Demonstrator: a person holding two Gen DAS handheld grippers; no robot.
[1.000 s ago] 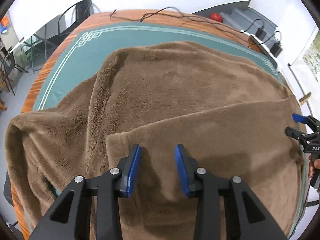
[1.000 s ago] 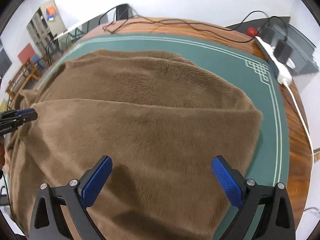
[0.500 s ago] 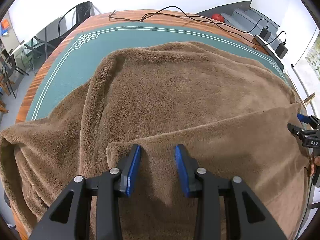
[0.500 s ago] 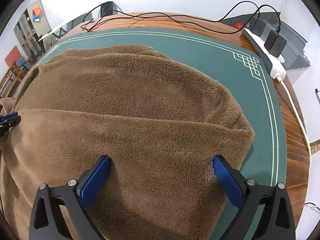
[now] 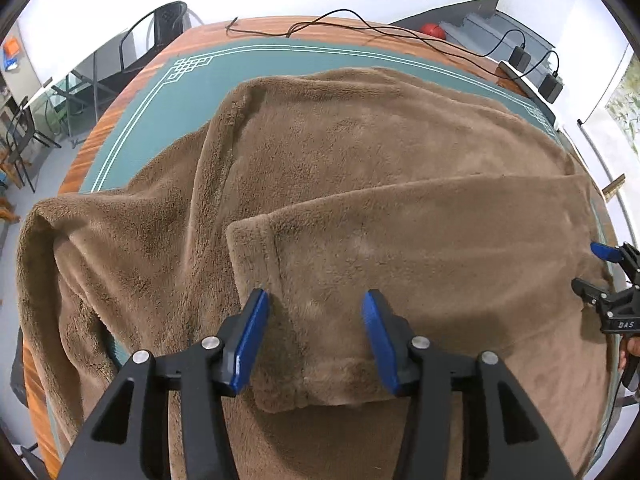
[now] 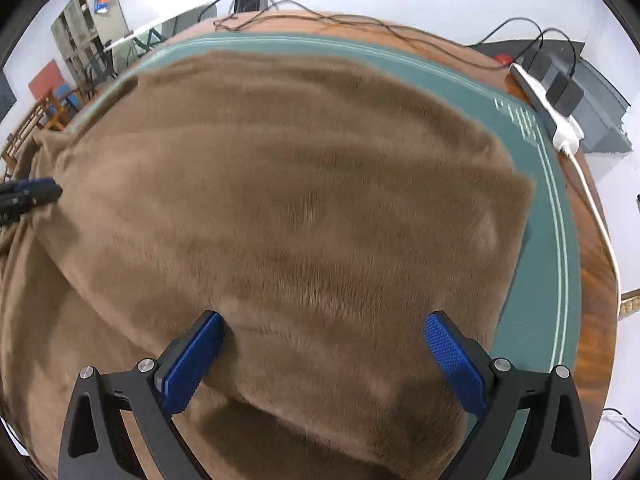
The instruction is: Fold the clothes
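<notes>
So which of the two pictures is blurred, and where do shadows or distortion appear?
Right wrist view: the brown fleece garment is smeared by motion blur, though the right tool stays sharp. Left wrist view: sharp; the left tool casts a soft shadow on the fleece. Both views: fisheye bending curves the green mat border, with dark corners.

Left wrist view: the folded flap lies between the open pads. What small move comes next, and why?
Probably lift the left tool clear. Its jaws have just been opening, the brown garment lies between them unpinched, and the folded flap already rests flat on the layer below, so that fold looks laid.
</notes>
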